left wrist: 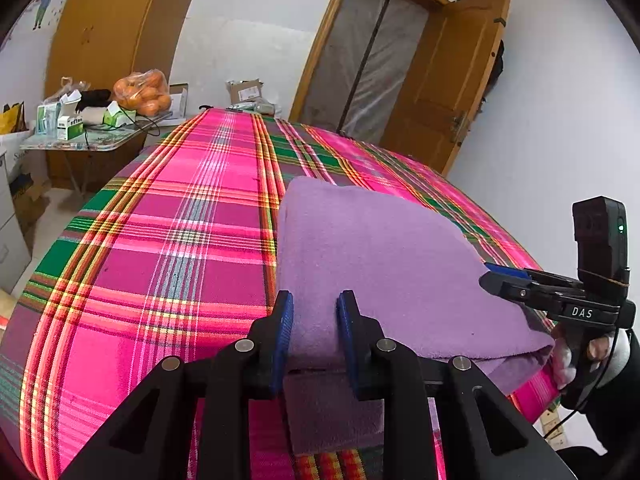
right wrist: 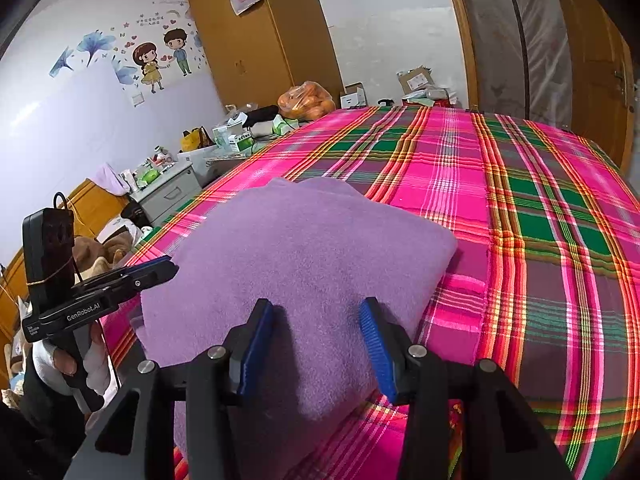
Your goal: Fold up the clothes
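A folded purple fleece cloth [left wrist: 380, 248] [right wrist: 304, 248] lies flat on the pink plaid bedsheet [left wrist: 180, 220] [right wrist: 520, 200]. My left gripper [left wrist: 316, 312] sits over the cloth's near left edge. Its jaws stand a narrow gap apart, and smooth, unbunched cloth shows between the blue pads. From the right wrist view, the left gripper [right wrist: 170, 268] has its tips at the cloth's left side. My right gripper [right wrist: 316, 304] hovers over the near right part of the cloth with its jaws wide and the pads off the fabric. In the left wrist view, the right gripper [left wrist: 490, 276] is at the cloth's right edge.
A side table [left wrist: 80, 142] beyond the bed's far left corner carries a bag of oranges [left wrist: 144, 92] and small boxes. A wooden door [left wrist: 452, 80] stands open at the far right. A grey nightstand [right wrist: 168, 192] sits left of the bed. Gloved hands [left wrist: 576, 356] [right wrist: 68, 360] hold the gripper handles.
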{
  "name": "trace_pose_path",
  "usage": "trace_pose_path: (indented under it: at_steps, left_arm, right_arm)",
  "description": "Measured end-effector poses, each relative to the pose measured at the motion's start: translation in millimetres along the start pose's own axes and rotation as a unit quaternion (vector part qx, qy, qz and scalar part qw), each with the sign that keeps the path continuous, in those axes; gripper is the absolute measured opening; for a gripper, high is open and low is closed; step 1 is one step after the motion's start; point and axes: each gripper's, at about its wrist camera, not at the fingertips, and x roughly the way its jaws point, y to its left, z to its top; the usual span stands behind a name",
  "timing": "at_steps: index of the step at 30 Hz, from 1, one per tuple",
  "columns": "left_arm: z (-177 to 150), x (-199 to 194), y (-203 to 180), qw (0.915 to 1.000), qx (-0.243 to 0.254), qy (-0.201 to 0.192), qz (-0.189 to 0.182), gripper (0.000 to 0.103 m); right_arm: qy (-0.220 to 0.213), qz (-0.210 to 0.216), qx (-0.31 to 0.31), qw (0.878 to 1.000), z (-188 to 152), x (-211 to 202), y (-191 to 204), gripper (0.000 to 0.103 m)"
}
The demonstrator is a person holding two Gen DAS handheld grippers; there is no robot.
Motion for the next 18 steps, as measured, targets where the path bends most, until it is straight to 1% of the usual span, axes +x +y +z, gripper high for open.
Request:
trace_pose_path:
  at_steps: [5, 8, 11, 13, 15, 18]
  left_arm:
    - [-2, -1, -1, 1.0000, 0.003, -0.002, 0.003, 0.025]
    - [-2, -1, -2, 1.0000, 0.005, -0.003, 0.004, 0.025]
    - [-2, -1, -2, 1.0000, 0.004, -0.004, 0.005, 0.025]
    - [-2, 0, -1, 1.0000, 0.003, -0.003, 0.006, 0.027]
    - [-3, 3, 1, 0.9999, -0.004, 0.004, 0.009, 0.040]
    - [-4, 2, 5, 0.9999, -0.014, 0.003, 0.003, 0.040]
  right_arm:
    - [0.005, -0.018, -0.004, 1.000, -1, -1, 5, 0.047]
    - [0.000, -0.027, -0.014, 1.000, -2, -3, 8, 0.047]
    - [-0.008, -0.028, -0.014, 0.999, -4, -11, 13, 0.047]
    - [-0.013, -0.022, -0.026, 0.999, -6, -18, 19, 0.046]
    - [-0.021, -0.026, -0.052, 0.998, -10, -26, 29, 0.045]
    - [-0.018, -0.035, -0.083, 0.996, -23, -27, 38, 0.045]
